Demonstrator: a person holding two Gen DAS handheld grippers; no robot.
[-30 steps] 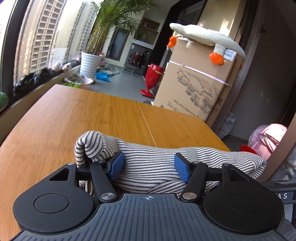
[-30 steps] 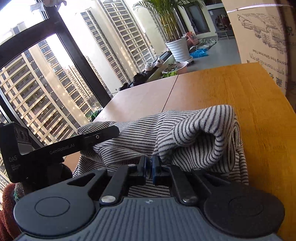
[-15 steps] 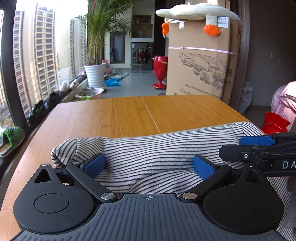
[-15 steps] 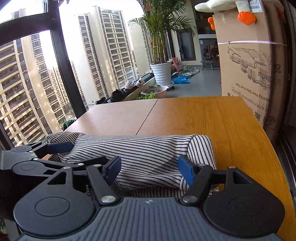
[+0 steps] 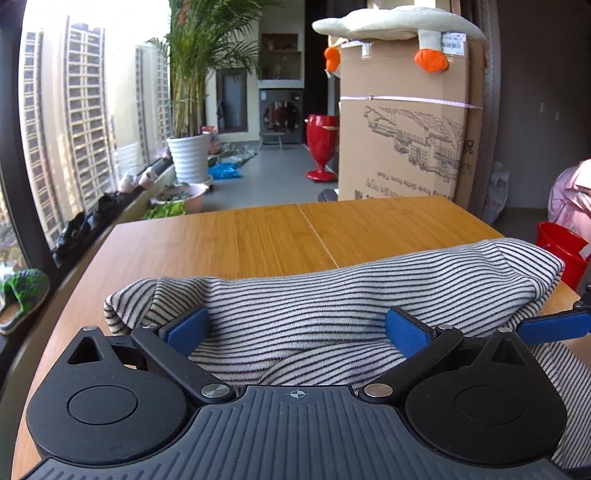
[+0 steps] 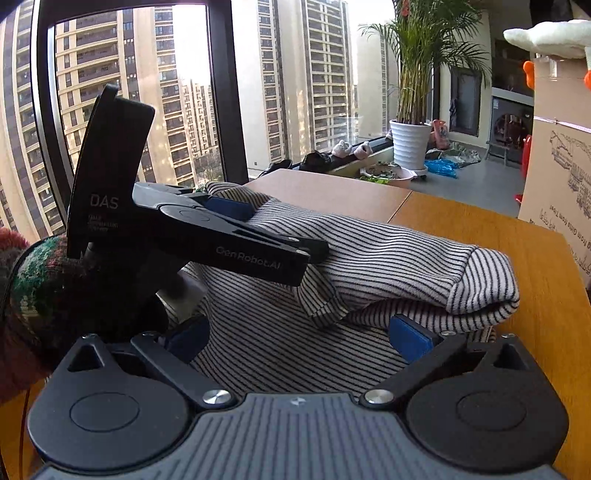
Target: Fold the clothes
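A black-and-white striped garment (image 5: pixel 332 295) lies folded over in a thick roll on the wooden table (image 5: pixel 258 236); it also shows in the right wrist view (image 6: pixel 388 251). My left gripper (image 5: pixel 295 328) is open, its blue pads at either side of the cloth's near fold, holding nothing. My right gripper (image 6: pixel 299 336) is open too, just in front of the roll's right end. The left gripper's body (image 6: pixel 207 229) shows in the right wrist view, resting over the roll's left part. One right pad (image 5: pixel 550 325) shows at the left view's right edge.
A large cardboard box (image 5: pixel 402 140) with a plush toy (image 5: pixel 391 26) on top stands beyond the table's far edge. A potted palm (image 5: pixel 188 155), red stool (image 5: pixel 323 147) and red bucket (image 5: pixel 561 247) are on the floor. A tall window (image 6: pixel 129 92) is on the left.
The right gripper went from shut on the cloth to open and let it go. Both grippers drew back slightly; the left jaws opened wider. The garment now rests as a folded roll.
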